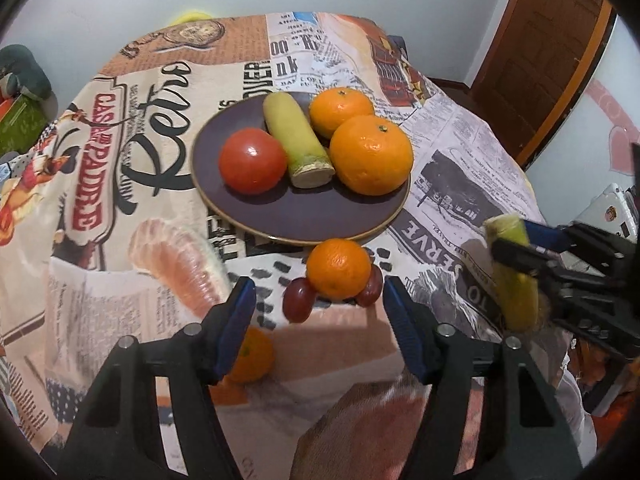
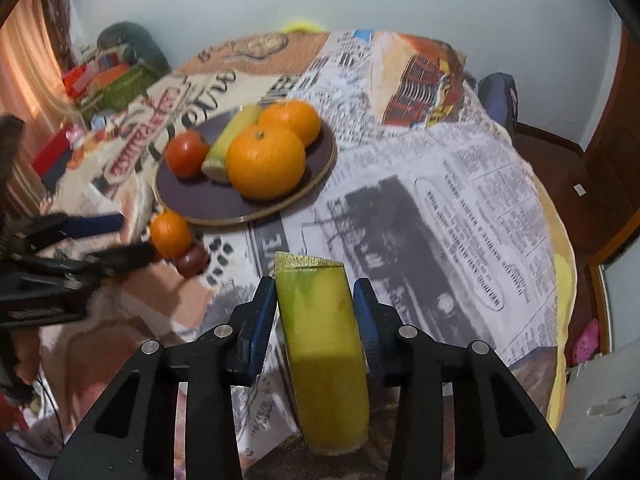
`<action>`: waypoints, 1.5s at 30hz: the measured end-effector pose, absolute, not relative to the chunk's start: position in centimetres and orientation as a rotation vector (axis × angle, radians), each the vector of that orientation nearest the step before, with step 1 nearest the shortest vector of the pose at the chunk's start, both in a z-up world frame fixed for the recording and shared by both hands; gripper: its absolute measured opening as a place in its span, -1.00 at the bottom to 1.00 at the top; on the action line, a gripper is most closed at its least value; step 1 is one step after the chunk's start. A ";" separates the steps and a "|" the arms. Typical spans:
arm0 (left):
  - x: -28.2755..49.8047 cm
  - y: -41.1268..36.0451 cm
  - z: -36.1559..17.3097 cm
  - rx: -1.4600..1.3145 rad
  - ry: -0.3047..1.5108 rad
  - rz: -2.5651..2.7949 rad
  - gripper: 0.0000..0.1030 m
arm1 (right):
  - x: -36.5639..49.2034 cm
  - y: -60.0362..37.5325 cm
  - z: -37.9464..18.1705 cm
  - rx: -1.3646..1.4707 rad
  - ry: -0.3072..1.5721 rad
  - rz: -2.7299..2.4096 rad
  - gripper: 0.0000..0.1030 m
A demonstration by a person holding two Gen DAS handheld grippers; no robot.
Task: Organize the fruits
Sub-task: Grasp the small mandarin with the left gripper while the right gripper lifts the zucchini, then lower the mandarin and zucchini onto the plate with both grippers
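The plate (image 1: 248, 216) holds a tomato (image 1: 253, 161), a banana piece (image 1: 298, 140) and two oranges. The right gripper (image 2: 316, 300) clamps another banana piece (image 2: 324, 344) – undelivered. The left gripper (image 1: 318, 308), fingers apart, faces a small orange (image 1: 338, 269) and grapes (image 1: 298, 299) on the tablecloth (image 1: 460, 152) – unsorted.

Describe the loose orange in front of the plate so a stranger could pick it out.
Find the dark plate on the printed cloth. Just off its near rim, on the cloth, sits a small orange. It alone has grapes against it, unlike the two on the plate.
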State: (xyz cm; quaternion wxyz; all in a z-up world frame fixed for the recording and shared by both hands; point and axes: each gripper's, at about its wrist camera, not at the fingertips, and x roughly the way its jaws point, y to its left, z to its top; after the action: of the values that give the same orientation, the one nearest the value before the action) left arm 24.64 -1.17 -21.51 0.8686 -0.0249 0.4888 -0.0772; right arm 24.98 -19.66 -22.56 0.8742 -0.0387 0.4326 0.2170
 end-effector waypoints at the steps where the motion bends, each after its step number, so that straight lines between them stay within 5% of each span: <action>1: 25.0 -1.2 -21.8 -0.061 1.031 -0.163 0.19 | 24.9 -19.9 -22.2 -0.068 0.891 0.456 -0.29; 13: 25.7 -1.8 -22.2 -0.086 1.031 -0.204 -0.30 | 25.2 -19.4 -20.4 -0.033 0.834 0.487 -0.30; 45: 24.7 5.4 -17.1 -0.116 0.870 -0.093 -0.30 | 26.5 -11.9 -15.0 -0.108 0.713 0.587 -0.32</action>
State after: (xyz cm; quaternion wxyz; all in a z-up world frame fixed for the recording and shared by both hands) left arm 24.74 5.37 -17.06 0.9042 -0.0561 0.4209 -0.0452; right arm 26.49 -11.87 -14.95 0.8939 -0.0521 0.3438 0.2829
